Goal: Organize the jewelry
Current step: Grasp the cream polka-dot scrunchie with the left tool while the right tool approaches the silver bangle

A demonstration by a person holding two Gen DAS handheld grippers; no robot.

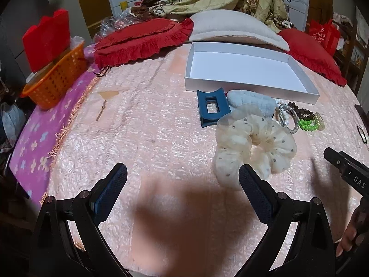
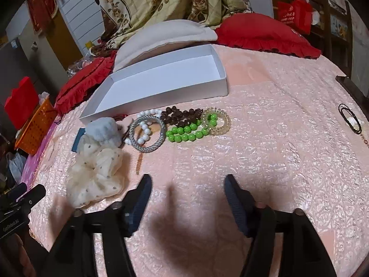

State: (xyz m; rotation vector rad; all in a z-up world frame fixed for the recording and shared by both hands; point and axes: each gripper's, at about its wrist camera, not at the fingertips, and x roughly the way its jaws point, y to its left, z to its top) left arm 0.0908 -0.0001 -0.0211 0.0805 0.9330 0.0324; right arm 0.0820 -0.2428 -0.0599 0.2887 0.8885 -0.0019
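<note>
Still nothing packed: white box [image 2: 161, 78] lies bare on the pink bedspread [image 2: 265, 138], jewelry heaped just in front of its near wall. Cream dotted scrunchie [image 1: 254, 146] is the biggest piece, nearest the left gripper [image 1: 182, 180]; blue claw clip [image 1: 213, 108] and fluffy blue scrunchie [image 1: 251, 101] behind it. Silver bangle [image 2: 147, 135], white, brown and green bead bracelets [image 2: 189, 133] and clear coil tie [image 2: 216, 121] overlap and touch. Both grippers spread, empty, above the quilt; right gripper [image 2: 188, 189] faces the beads. Risks, my guess: lifting one bracelet drags its neighbours; round beads slip from the pads; sheer scrunchie snags. Writing: "DAS" on the right tool, "GenRobot.AI" on the left; red bag [image 2: 293, 15] print unreadable.
</note>
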